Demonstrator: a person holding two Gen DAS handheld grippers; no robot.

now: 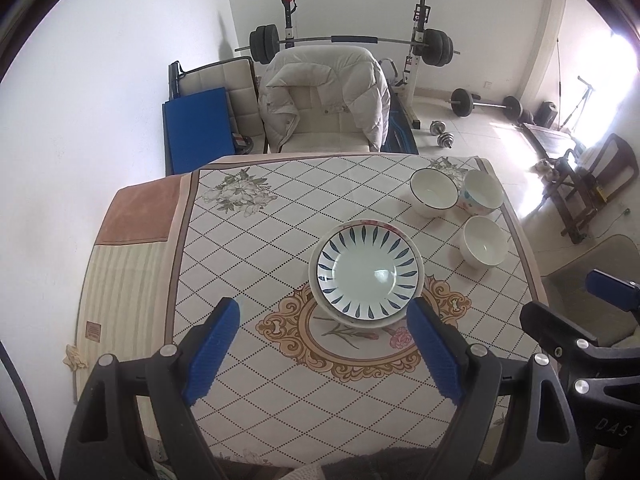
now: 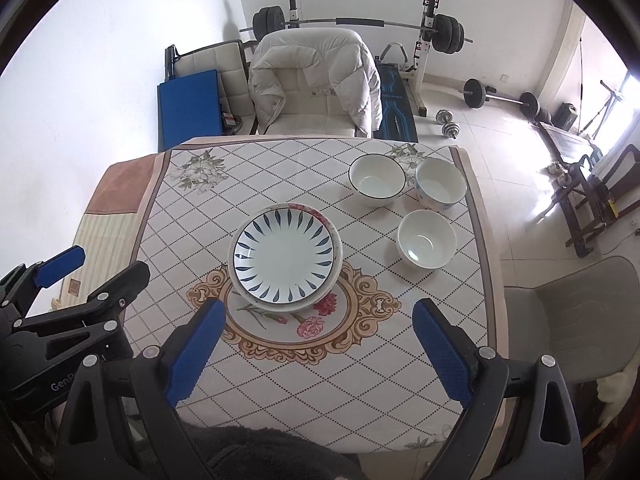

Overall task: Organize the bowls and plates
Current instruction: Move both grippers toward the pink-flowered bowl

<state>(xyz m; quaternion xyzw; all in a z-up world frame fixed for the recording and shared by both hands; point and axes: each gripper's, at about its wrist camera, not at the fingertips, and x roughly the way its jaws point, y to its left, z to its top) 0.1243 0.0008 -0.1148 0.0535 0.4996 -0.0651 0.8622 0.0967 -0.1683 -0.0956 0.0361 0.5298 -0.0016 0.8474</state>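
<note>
A blue-leaf plate (image 1: 366,270) (image 2: 285,255) lies on top of a floral-rimmed plate (image 1: 372,224) (image 2: 308,209) in the middle of the table. Three bowls stand at the far right: a dark-rimmed bowl (image 1: 434,192) (image 2: 377,179), a patterned bowl (image 1: 482,192) (image 2: 440,185) and a plain white bowl (image 1: 485,241) (image 2: 427,239). My left gripper (image 1: 324,318) hovers open above the table, nearer than the plates, with nothing between its fingers. My right gripper (image 2: 318,320) is likewise open and empty, raised above the table's near half. Each gripper shows at the edge of the other's view.
The table (image 1: 248,240) carries a checked cloth with a floral medallion. Behind it stands a chair with a white padded jacket (image 2: 312,76). A barbell rack (image 2: 360,22), a blue mat (image 2: 188,108) and loose weights fill the room beyond. A grey chair (image 2: 572,316) stands at the right.
</note>
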